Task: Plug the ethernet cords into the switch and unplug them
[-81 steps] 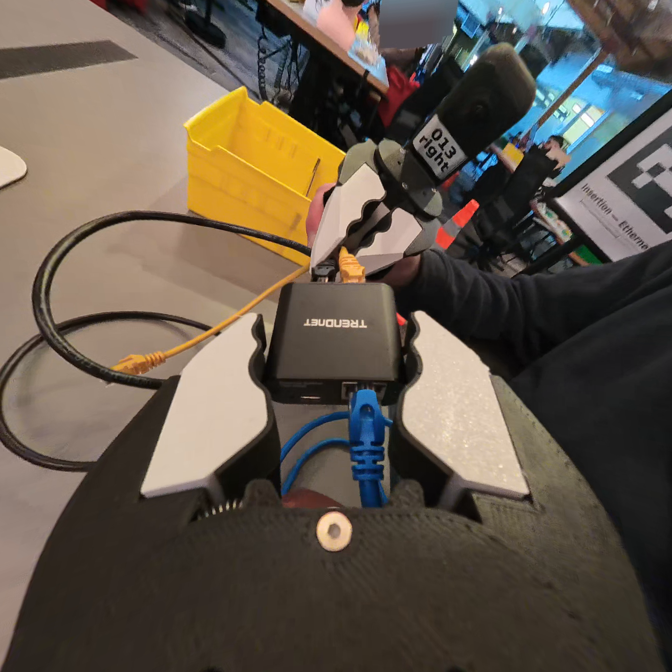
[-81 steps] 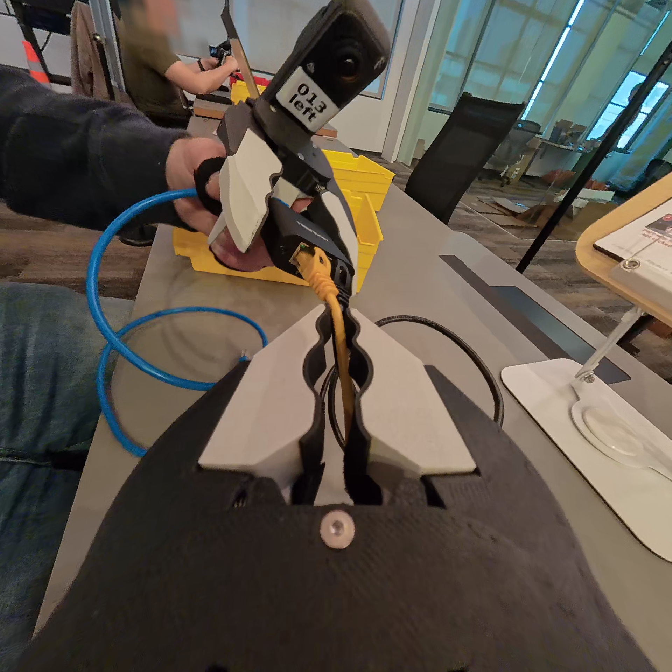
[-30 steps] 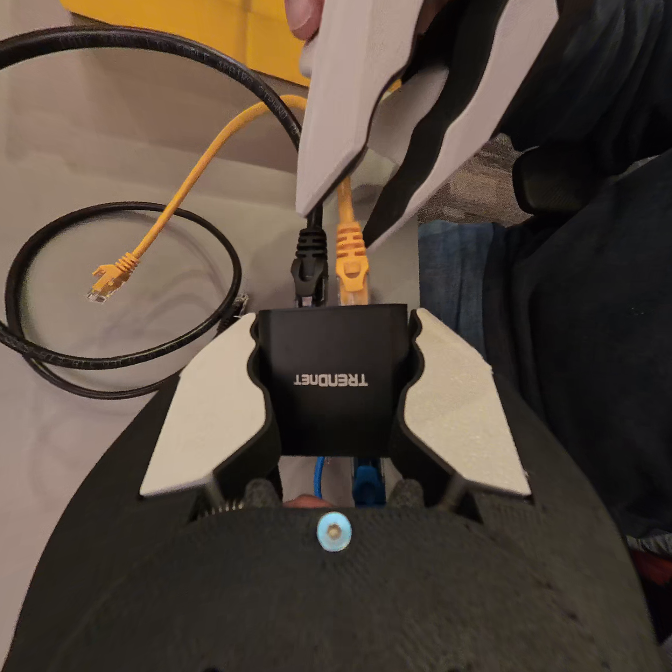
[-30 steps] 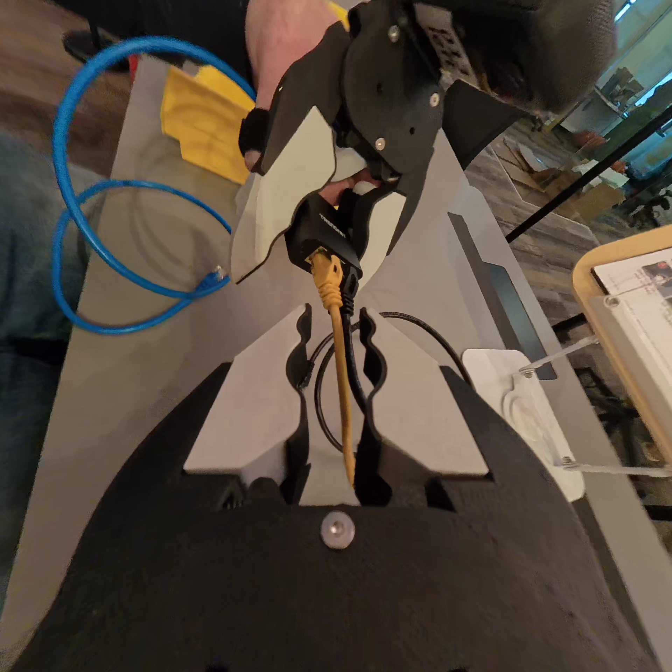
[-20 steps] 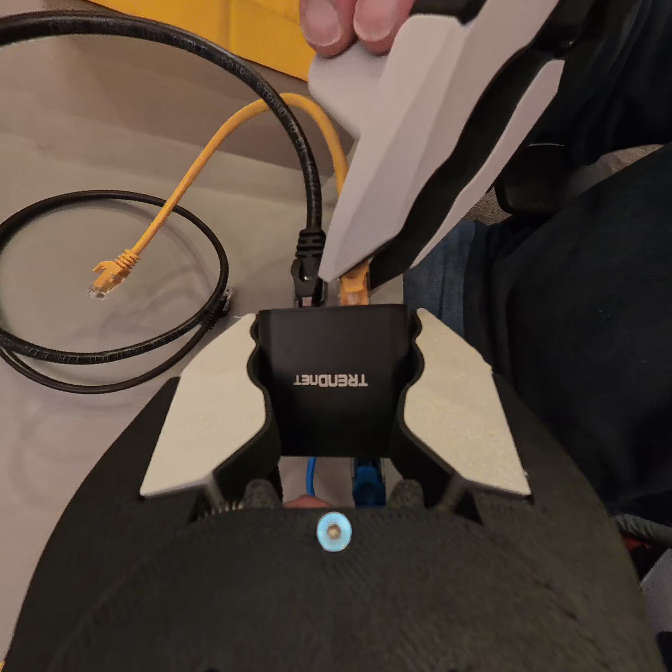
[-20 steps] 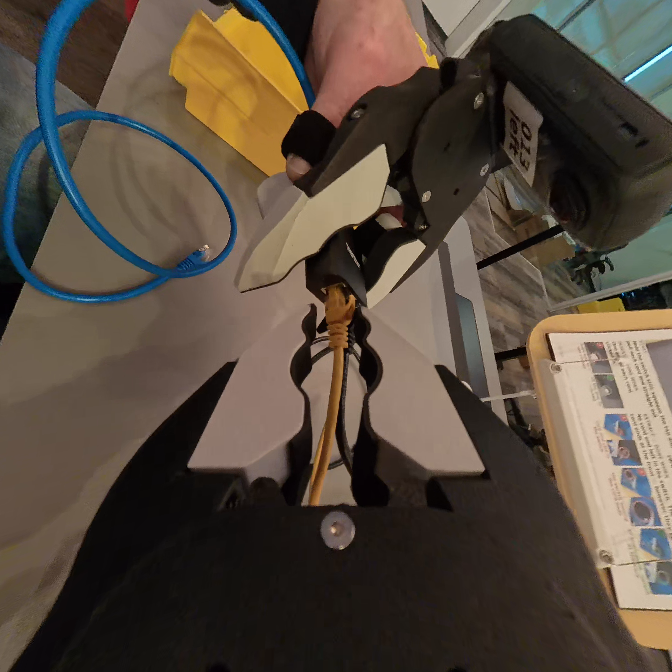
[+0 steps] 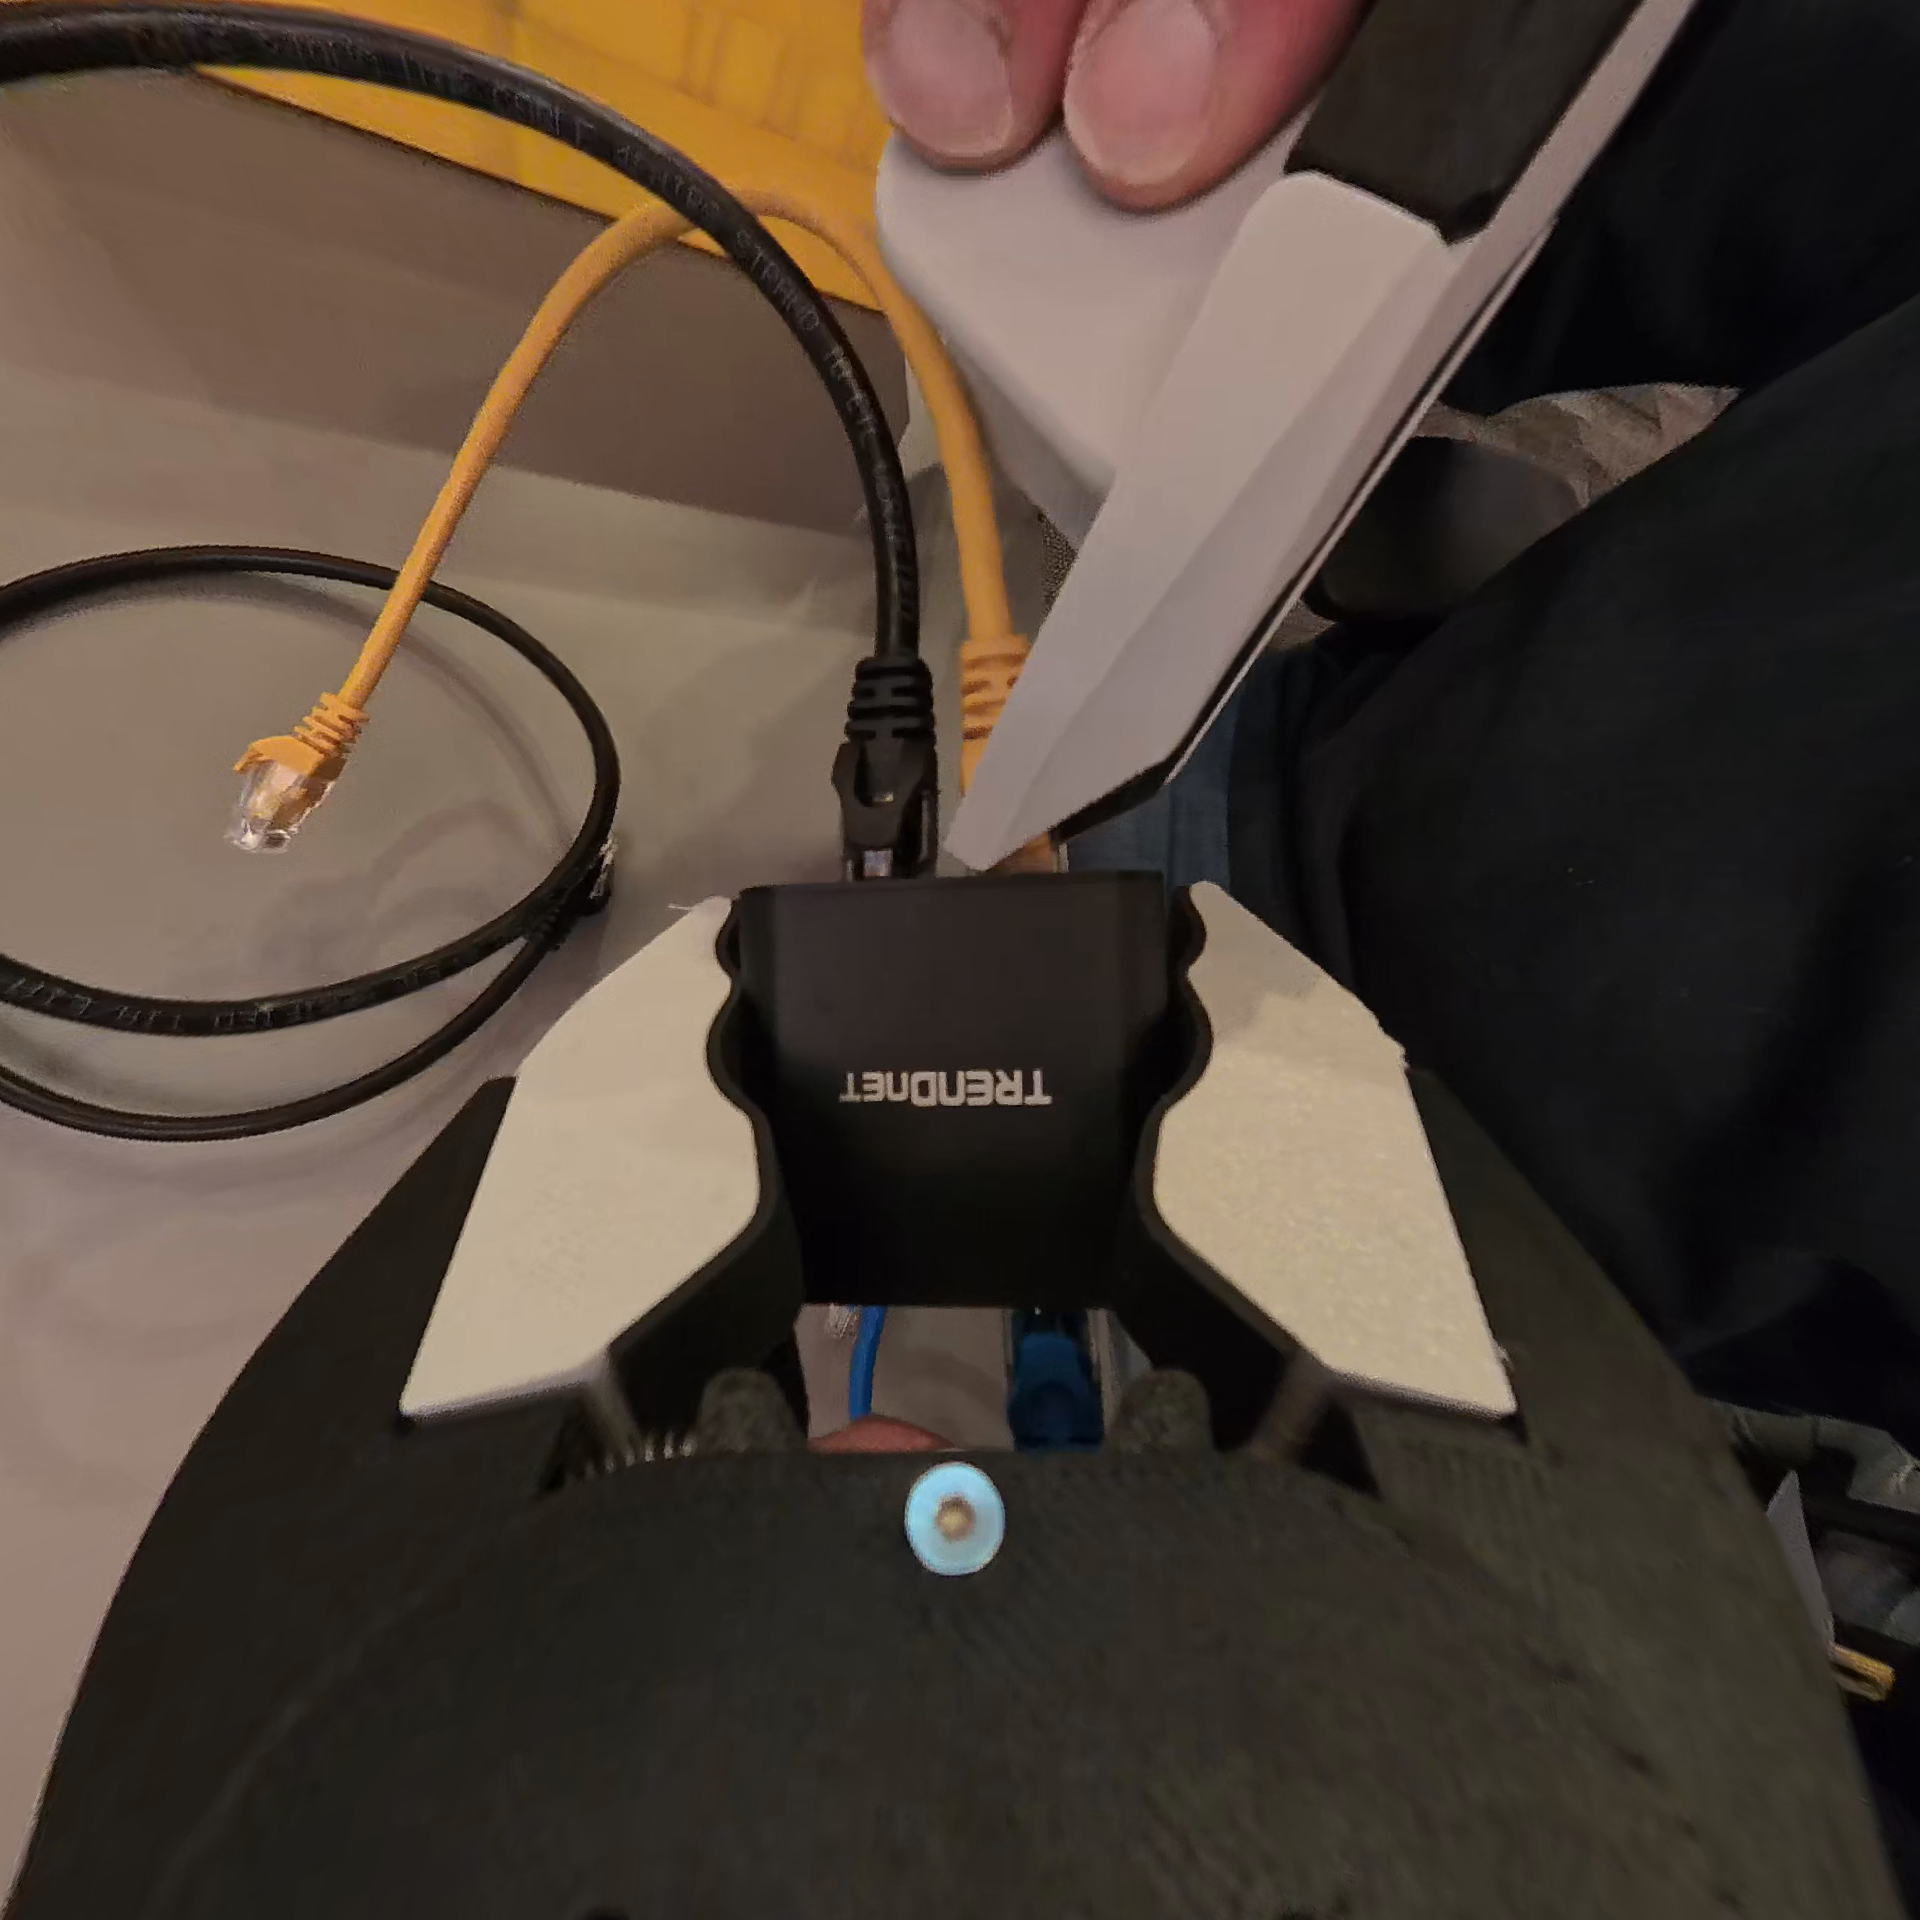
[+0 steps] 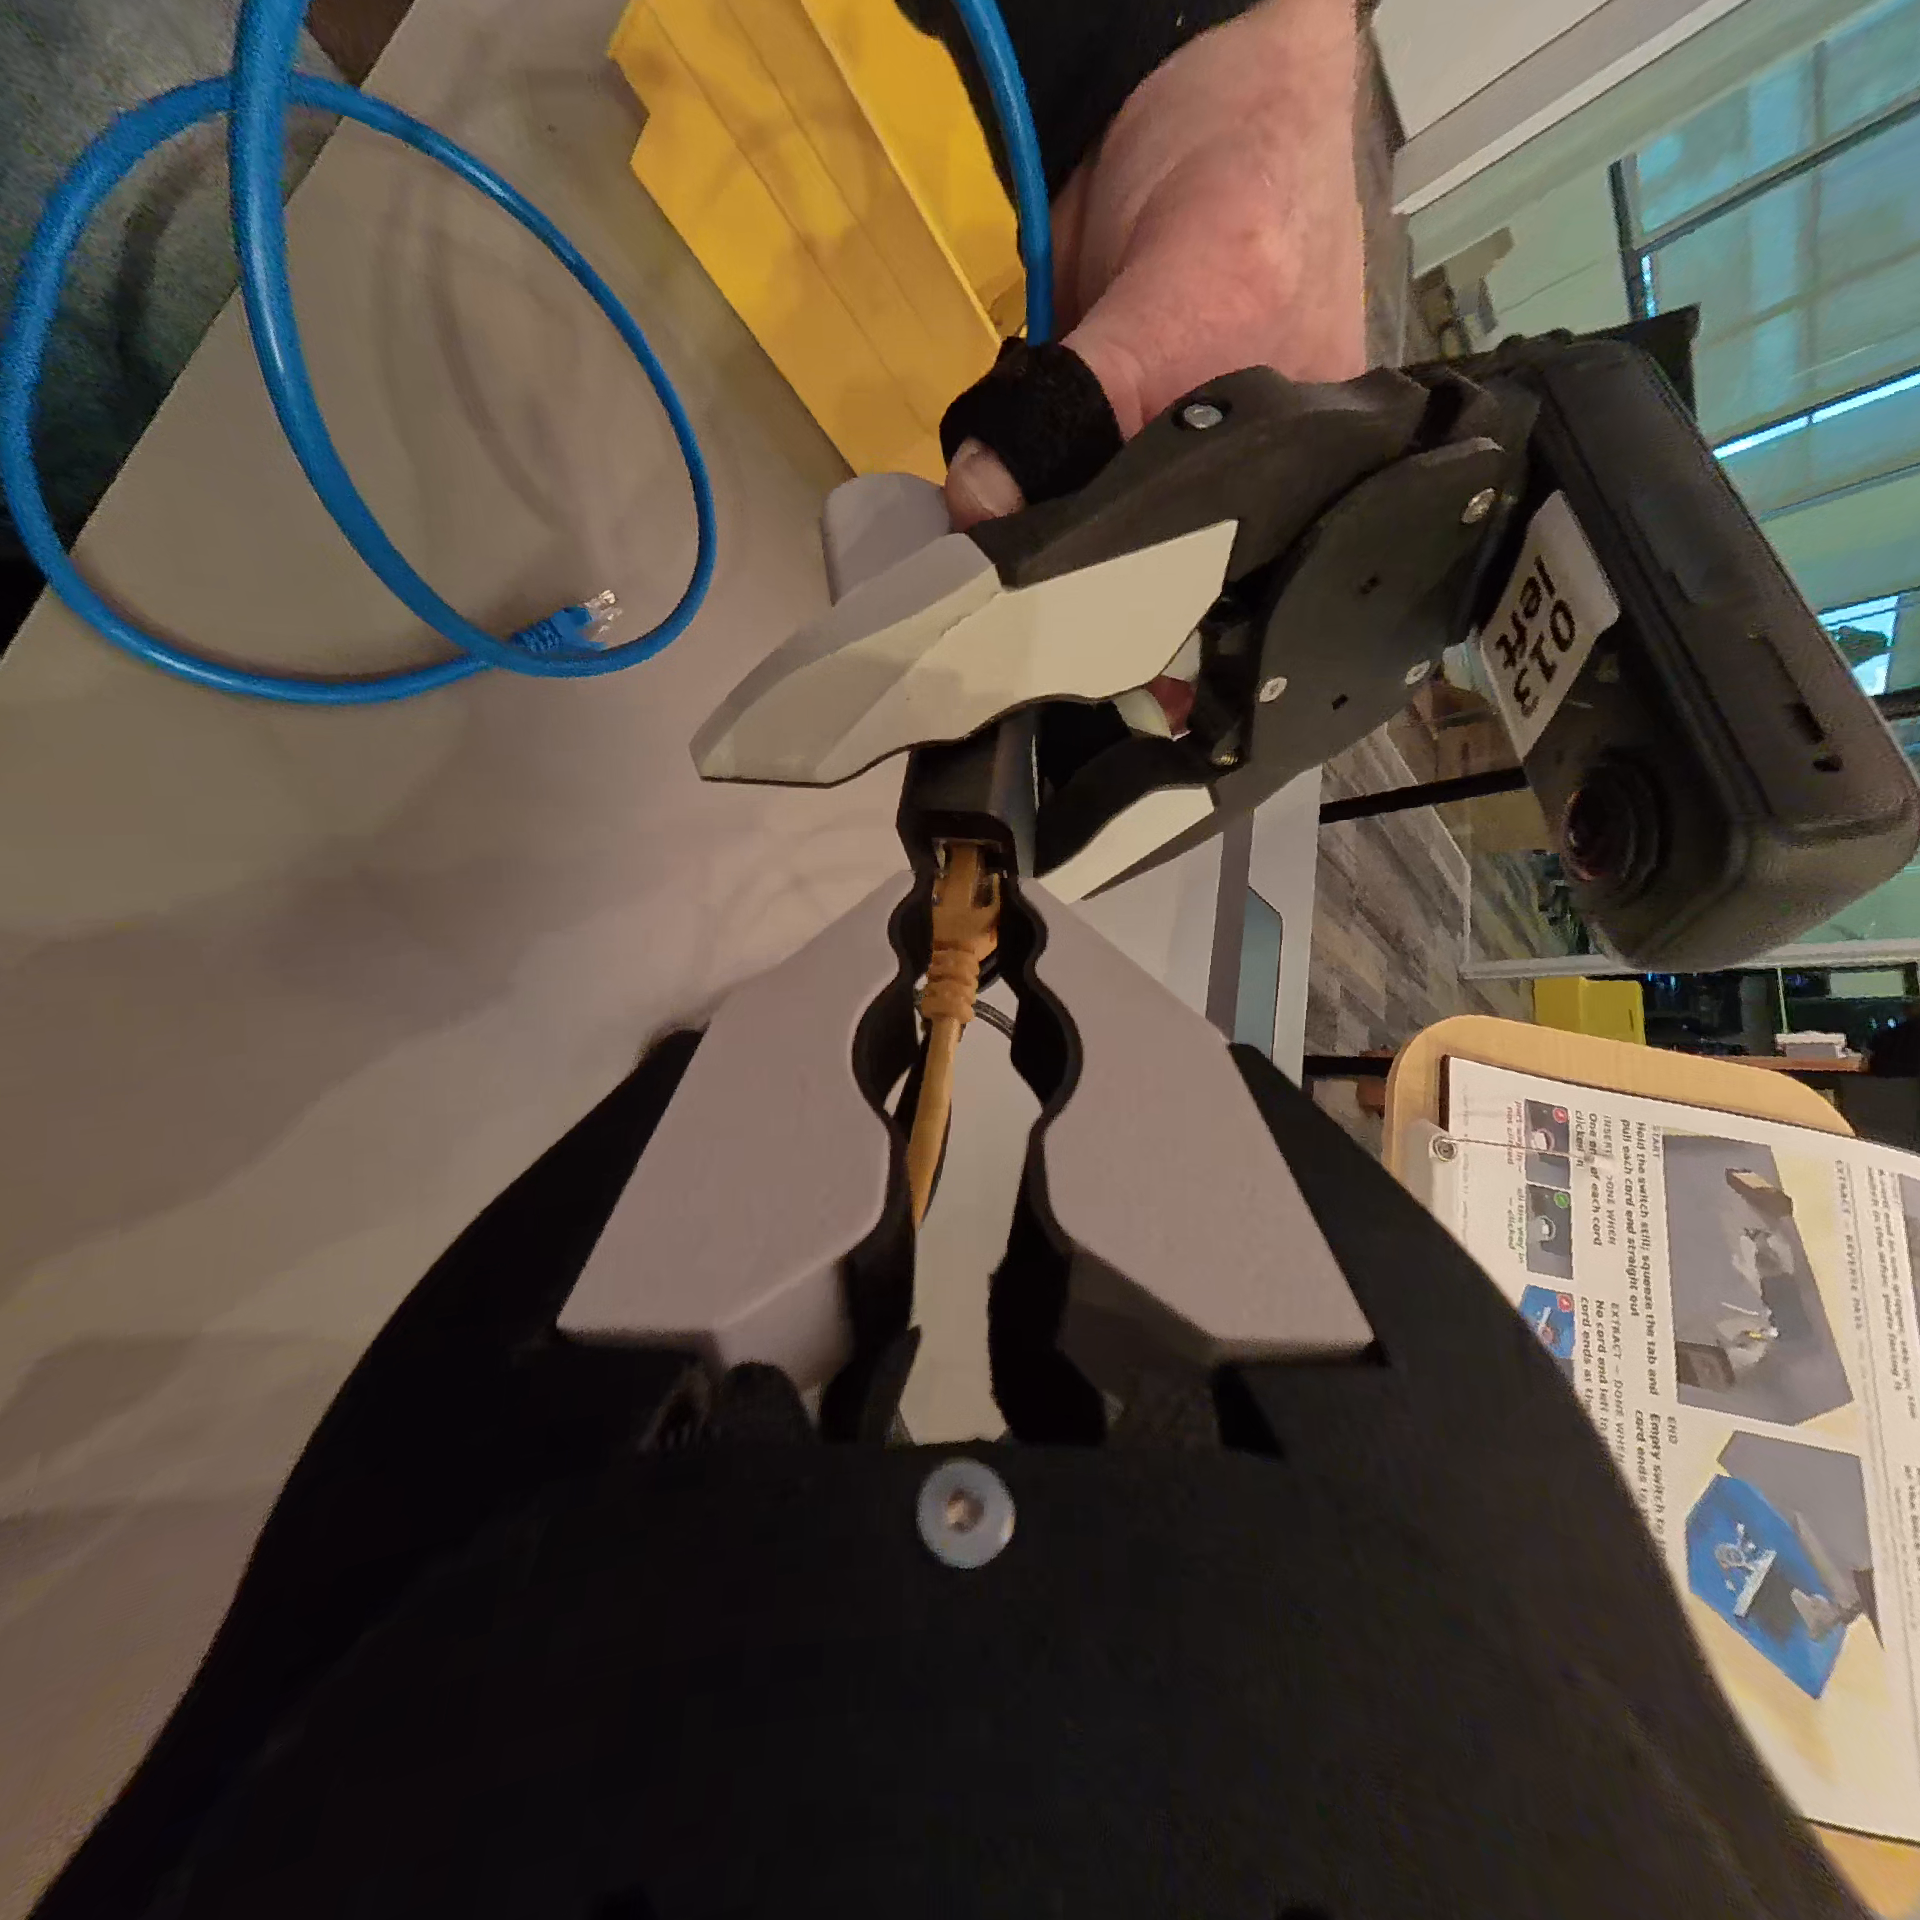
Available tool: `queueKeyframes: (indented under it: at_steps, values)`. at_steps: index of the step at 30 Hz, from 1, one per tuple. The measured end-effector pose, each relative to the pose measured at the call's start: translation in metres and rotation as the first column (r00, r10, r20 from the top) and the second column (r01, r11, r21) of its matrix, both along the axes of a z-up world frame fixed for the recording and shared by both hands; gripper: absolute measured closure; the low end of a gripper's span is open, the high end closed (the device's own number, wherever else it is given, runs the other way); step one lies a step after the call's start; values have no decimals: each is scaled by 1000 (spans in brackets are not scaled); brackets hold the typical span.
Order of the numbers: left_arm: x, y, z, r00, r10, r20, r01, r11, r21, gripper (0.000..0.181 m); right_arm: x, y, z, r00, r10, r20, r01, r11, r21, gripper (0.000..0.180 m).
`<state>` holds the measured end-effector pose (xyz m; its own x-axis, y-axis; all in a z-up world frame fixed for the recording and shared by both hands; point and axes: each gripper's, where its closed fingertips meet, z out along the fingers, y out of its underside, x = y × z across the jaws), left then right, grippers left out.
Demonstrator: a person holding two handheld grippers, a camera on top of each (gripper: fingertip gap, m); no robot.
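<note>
Right now the switch (image 7: pixel 951 1081), a small black box, sits clamped between the pads of the left gripper (image 7: pixel 956 1091), held above the grey table (image 7: pixel 208 416). On its far face the black cord (image 7: pixel 883 727) and the orange cord (image 8: pixel 961 925) are both plugged in side by side; on the near face a blue plug (image 7: pixel 1049 1371) shows just under the box, apparently seated. The right gripper (image 8: pixel 961 935) has its jaws drawn close about the orange plug's boot right at the port, though whether they truly pinch it I cannot tell. My reading is that the plugging half is done for at least three cords and the unplugging is just starting with the orange one; black and blue are still to come out. The orange cord's free end (image 7: pixel 286 774) lies loose on the table inside the black cord's coil, and the blue cord (image 8: pixel 364 416) loops at the table's edge. Beyond stand a yellow bin (image 8: pixel 831 239) and an illustrated instruction sheet (image 8: pixel 1683 1403). White lettering marks the switch top and a white label the left gripper's camera; their wording I leave unread.
</note>
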<state>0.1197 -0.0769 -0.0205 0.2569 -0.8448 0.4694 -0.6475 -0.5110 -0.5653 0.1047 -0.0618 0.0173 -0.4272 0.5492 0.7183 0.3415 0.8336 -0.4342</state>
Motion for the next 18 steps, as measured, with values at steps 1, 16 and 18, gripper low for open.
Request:
queueKeyframes:
  at_steps: [1, 16, 18]
  values:
    - [0, 1, -1, 1000, 7, 3, -7, 1000, -6, 105, 0, 2, -1, 1000, -7, 17, 6, 1000, 19, 170]
    - [-26, 16, 5, 990, 134, 32, -136, 987, 82, 105, 27, 42, 28, 981, -190, 27, 190, 982, -19, 170]
    - [-32, 19, 9, 985, 170, 38, -173, 980, 102, 105, 29, 41, 46, 982, -187, -28, 183, 977, -111, 170]
